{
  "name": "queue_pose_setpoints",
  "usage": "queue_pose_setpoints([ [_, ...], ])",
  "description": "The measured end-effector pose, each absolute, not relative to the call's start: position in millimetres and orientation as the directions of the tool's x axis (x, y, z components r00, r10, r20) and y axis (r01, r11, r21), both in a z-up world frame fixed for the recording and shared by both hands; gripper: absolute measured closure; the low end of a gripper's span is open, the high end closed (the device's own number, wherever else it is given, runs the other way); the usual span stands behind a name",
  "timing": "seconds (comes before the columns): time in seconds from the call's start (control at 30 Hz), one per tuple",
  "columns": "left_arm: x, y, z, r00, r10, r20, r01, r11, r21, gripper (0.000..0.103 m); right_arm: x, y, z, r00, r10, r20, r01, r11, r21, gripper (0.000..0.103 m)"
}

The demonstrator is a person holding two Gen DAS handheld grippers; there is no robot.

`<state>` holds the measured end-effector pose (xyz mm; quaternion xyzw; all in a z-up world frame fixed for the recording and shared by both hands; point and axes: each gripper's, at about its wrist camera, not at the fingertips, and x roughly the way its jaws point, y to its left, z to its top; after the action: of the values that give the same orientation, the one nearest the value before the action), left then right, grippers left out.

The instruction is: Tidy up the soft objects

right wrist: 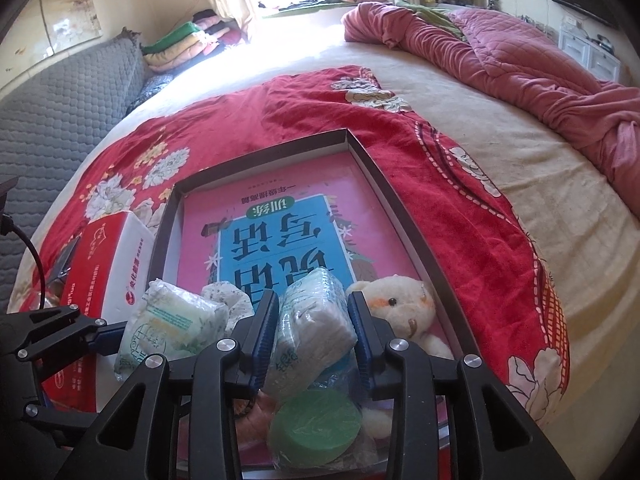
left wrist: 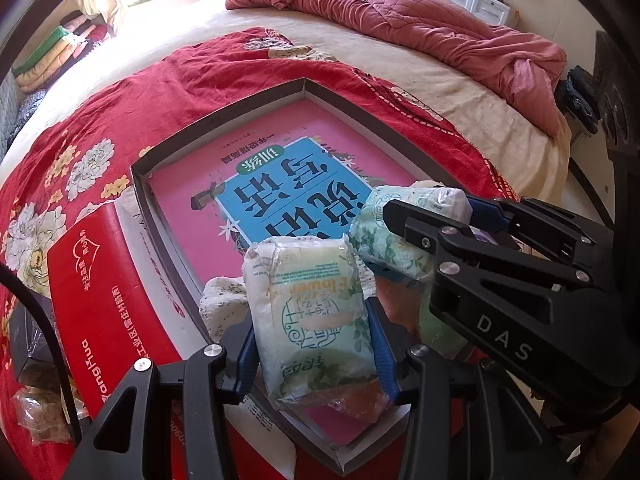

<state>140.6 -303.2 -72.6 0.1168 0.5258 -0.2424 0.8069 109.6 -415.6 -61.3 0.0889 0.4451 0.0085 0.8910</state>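
Observation:
My left gripper (left wrist: 312,344) is shut on a tissue pack (left wrist: 316,316) with green floral print, held over the near end of a shallow dark-rimmed box (left wrist: 224,116). It also shows in the right wrist view (right wrist: 168,328). My right gripper (right wrist: 314,320) is shut on a second tissue pack (right wrist: 310,328), also seen in the left wrist view (left wrist: 400,220). The box holds a pink and blue book (right wrist: 280,232), a cream teddy bear (right wrist: 400,308), a floral cloth bundle (right wrist: 228,300) and a green round sponge (right wrist: 316,428) in plastic.
The box lies on a red floral blanket (right wrist: 280,112) on a bed. A red and white carton (left wrist: 104,280) sits against the box's left side. A rumpled pink quilt (right wrist: 520,60) lies at the far right. A grey headboard (right wrist: 52,120) is on the left.

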Motion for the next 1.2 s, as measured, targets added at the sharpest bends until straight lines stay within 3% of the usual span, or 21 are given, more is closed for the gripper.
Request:
queue_pose_setpoints([
  [0.1, 141, -305, -73, 0.322, -0.279, -0.905, 0.517, 0.852, -0.079, 0.055, 106, -420, -57, 0.615, 0.079, -0.784, 0.078, 0.984, 0.160, 0.056],
  [0.4, 138, -309, -71, 0.293, -0.324, -0.899, 0.534, 0.836, -0.128, 0.053, 95, -439, -40, 0.660, 0.027, -0.751, 0.154, 0.973, 0.171, 0.049],
  [1.03, 125, -288, -38, 0.331, -0.373, -0.867, 0.507, 0.845, -0.170, 0.032, 79, -437, -8, 0.721, -0.014, -0.693, 0.177, 0.971, 0.163, 0.043],
  [1.2, 118, -273, -20, 0.382, -0.368, -0.848, 0.496, 0.856, -0.148, 0.029, 74, -430, 7, 0.747, -0.038, -0.663, 0.173, 0.975, 0.140, 0.033],
])
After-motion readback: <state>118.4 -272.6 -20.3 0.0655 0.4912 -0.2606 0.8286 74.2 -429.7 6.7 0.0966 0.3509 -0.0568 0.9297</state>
